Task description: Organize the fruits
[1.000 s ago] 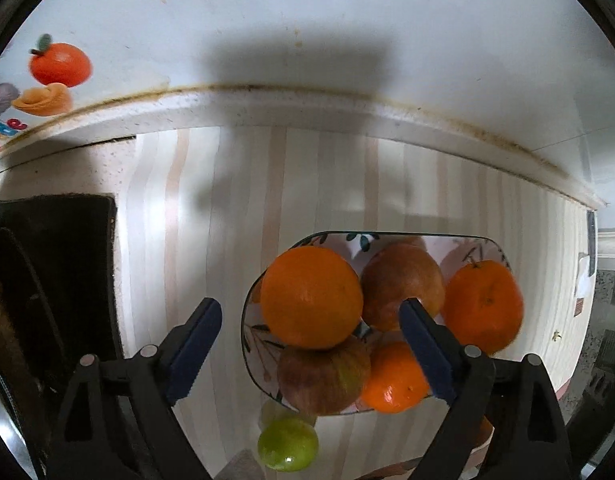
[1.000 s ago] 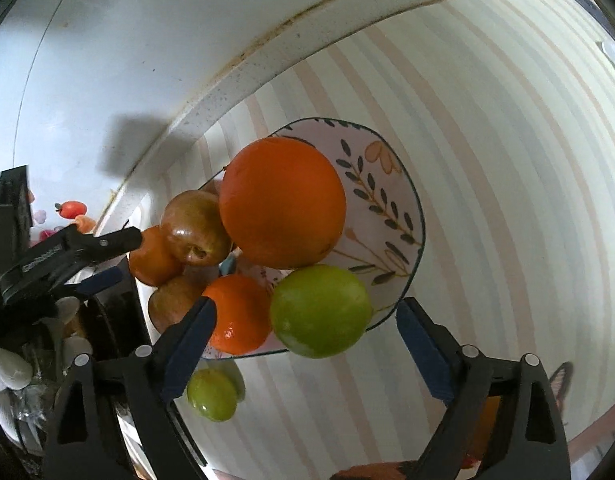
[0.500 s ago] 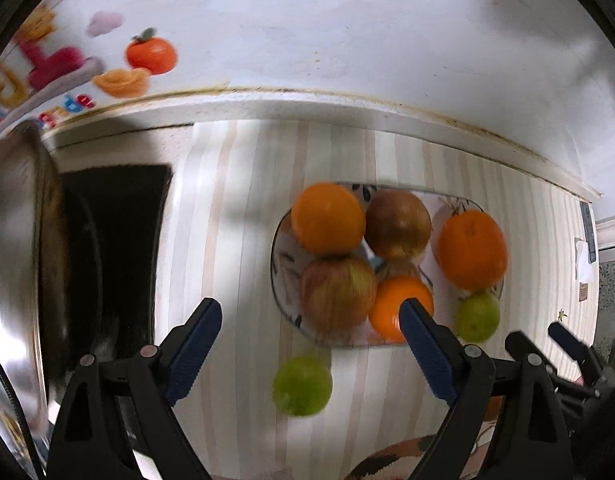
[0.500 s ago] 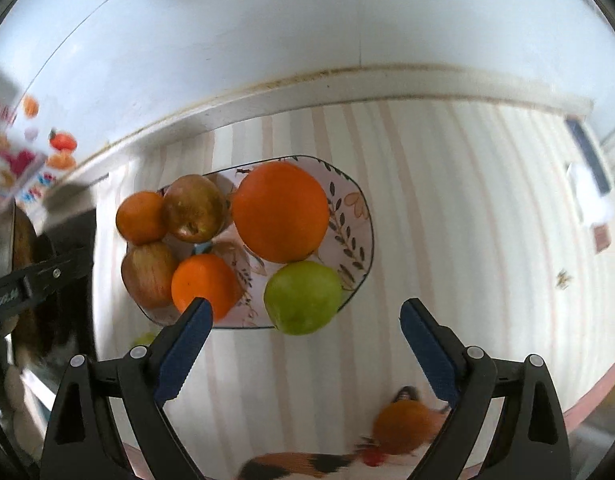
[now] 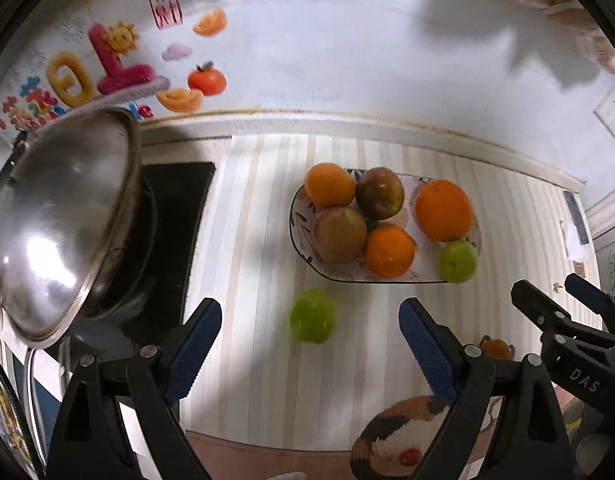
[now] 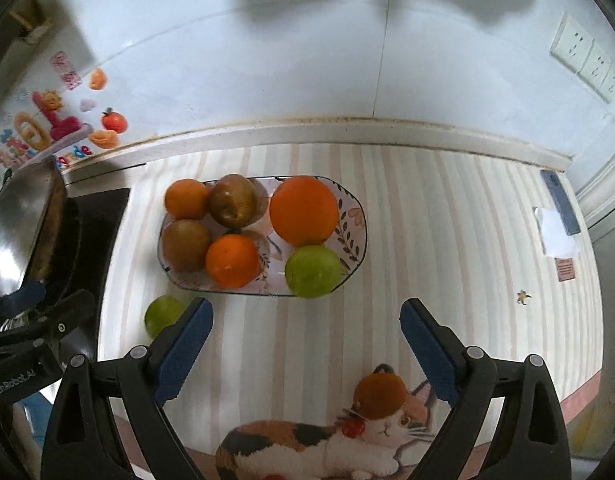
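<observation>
With both the left gripper [image 5: 310, 338] and the right gripper [image 6: 306, 336] hanging released and empty above the striped mat, one green fruit [image 5: 312, 316] is lying off the crowded plate [image 6: 349, 216], risking rolling if nudged carelessly.

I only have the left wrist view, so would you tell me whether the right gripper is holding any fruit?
Observer: No; the right gripper stands open, with nothing between its fingers.
Operator: Thank you. Is the green fruit by the plate's right end actually on the plate?
Observer: Yes, the green fruit sits on the plate, against its near rim, beside the big orange.
</observation>
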A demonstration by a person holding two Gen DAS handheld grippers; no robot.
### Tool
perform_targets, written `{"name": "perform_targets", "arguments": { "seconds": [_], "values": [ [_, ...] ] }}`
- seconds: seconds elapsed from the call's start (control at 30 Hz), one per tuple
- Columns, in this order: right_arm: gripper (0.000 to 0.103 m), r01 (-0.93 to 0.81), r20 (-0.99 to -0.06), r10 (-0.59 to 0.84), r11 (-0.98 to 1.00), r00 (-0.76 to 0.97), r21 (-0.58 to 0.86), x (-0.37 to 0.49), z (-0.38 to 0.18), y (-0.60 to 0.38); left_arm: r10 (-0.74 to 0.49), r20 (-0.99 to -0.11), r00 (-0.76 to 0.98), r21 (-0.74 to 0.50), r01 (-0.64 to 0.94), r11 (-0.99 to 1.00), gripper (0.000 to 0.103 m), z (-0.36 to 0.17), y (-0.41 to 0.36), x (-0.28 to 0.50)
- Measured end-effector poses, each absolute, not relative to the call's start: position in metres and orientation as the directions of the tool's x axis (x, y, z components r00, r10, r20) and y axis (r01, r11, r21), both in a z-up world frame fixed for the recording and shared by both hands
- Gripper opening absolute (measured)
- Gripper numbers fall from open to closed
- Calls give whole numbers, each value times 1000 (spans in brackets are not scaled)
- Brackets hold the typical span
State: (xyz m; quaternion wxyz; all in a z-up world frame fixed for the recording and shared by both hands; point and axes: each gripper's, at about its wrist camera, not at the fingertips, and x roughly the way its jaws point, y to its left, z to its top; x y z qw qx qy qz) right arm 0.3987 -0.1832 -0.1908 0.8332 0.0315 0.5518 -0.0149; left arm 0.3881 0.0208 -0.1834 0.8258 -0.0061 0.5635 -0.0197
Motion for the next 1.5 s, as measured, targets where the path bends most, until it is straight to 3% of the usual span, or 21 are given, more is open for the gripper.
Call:
{"name": "perform_targets", "arguments": {
  "seconds": [0.53, 0.87, 0.97, 1.2, 1.5],
  "values": [
    [97, 33, -841, 28, 998, 541, 54, 303, -104, -172, -84, -844, 530, -61, 61, 996, 91, -109, 20, 312],
    [97, 52, -839, 81, 990, 537, 129, 289, -98, -177, -91, -844, 529, -81, 43, 996, 91, -110, 24, 300],
    [98, 97, -865, 89, 983, 494, 156, 294, -116, -196, -85, -861, 502, -81, 30, 996, 100, -124, 26, 305],
    [98, 251, -935, 74, 953, 346, 169, 307, -195, -257, -42, -920, 389, -59, -31, 998, 100, -179, 34, 322],
    [97, 357, -973, 168, 909, 160, 216, 334, -312, -294, -52, -974, 218, -76, -104, 992, 100, -246, 42, 357]
  ]
}}
